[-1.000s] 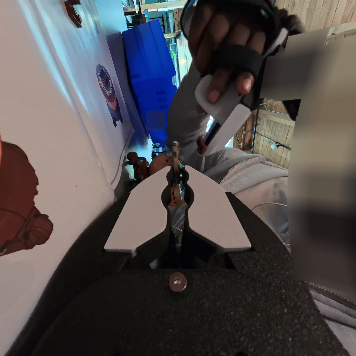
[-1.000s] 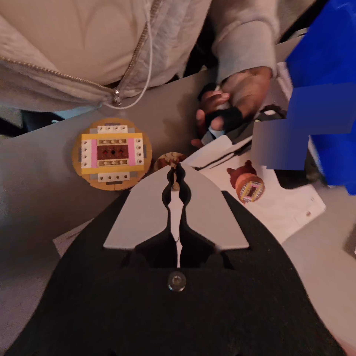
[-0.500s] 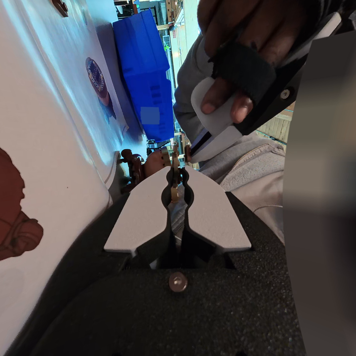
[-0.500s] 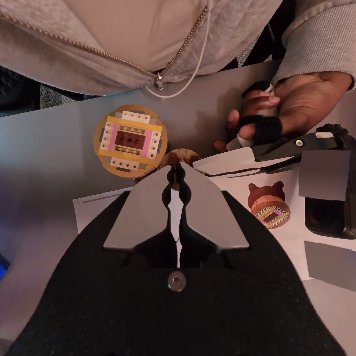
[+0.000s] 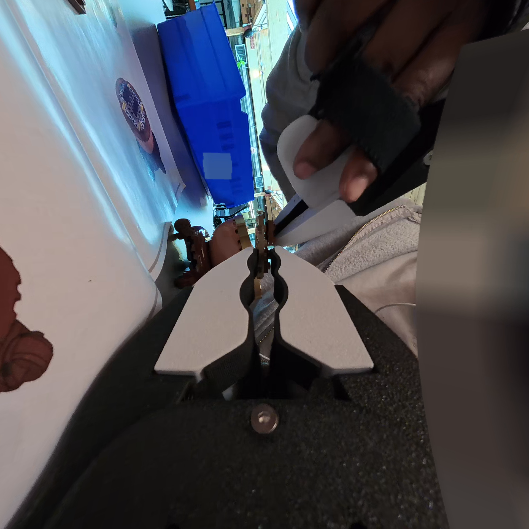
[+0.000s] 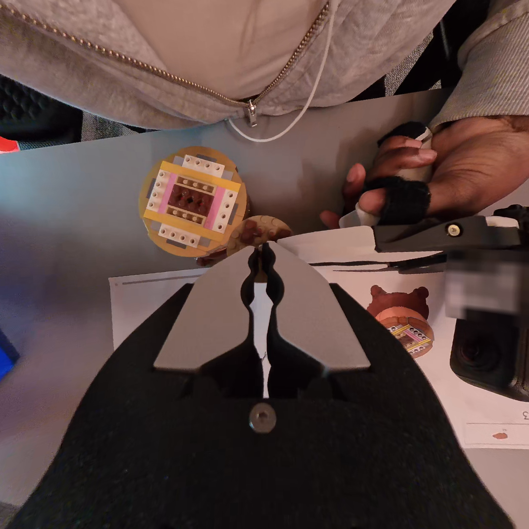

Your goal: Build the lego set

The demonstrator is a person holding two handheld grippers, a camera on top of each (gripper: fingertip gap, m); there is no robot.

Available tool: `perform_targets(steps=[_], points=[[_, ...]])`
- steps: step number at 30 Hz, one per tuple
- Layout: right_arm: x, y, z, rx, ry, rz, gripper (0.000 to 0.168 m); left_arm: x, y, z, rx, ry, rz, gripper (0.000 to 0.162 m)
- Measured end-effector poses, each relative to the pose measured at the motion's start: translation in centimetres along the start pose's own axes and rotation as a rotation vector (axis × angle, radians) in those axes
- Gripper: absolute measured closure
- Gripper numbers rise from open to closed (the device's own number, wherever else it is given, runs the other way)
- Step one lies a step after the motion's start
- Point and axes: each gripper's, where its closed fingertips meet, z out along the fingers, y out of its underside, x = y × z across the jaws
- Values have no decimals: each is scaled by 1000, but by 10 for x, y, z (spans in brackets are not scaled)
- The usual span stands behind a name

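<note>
At nine o'clock in the left wrist view, a glossy white instruction sheet (image 5: 71,229) fills the edge, with a hard blue plastic bin (image 5: 206,114) behind it at eleven. At centre, the left gripper (image 5: 264,252) pinches a thin tan studded disc (image 5: 261,257) edge-on between its matte grey, wavy-edged fingers (image 5: 217,309). The right gripper (image 5: 276,233) comes in from two o'clock, its tips touching the disc; its jaws look nearly together, though whether anything sits between them cannot be told. A blurred patch hides the three o'clock side.

In the right wrist view, a round tan build (image 6: 192,201) with white, yellow, pink and brown studded bricks rests on the smooth grey table (image 6: 57,200) at ten o'clock, with bare surface to its left. The disc (image 6: 259,232) is just beside it at twelve, its lower edge hidden behind the fingers. The person's fleecy jacket (image 6: 200,57) is cut off along the top.
</note>
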Motion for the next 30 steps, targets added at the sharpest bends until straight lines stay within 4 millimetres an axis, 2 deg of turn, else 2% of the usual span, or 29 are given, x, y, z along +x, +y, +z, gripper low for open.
perform_targets(steps=[15, 20, 23, 25, 27, 29, 30], points=[[1, -1, -2, 43, 29, 19, 163, 1, 0, 0, 2, 7, -2, 155], [7, 1, -12, 61, 122, 42, 159, 1, 0, 0, 2, 9, -5, 154], [26, -1, -36, 122, 346, 125, 157, 1, -1, -1, 6, 13, -8, 155], [39, 2, -61, 195, 574, 284, 144, 2, -3, -2, 20, 15, -13, 155], [37, 5, -79, 309, 750, 488, 123, 2, -6, -3, 37, 22, -17, 155], [26, 13, -84, 406, 907, 691, 118, 3, -7, -4, 48, 27, -16, 155], [20, 17, -82, 455, 984, 766, 121, 3, -8, -4, 53, 29, -15, 155]])
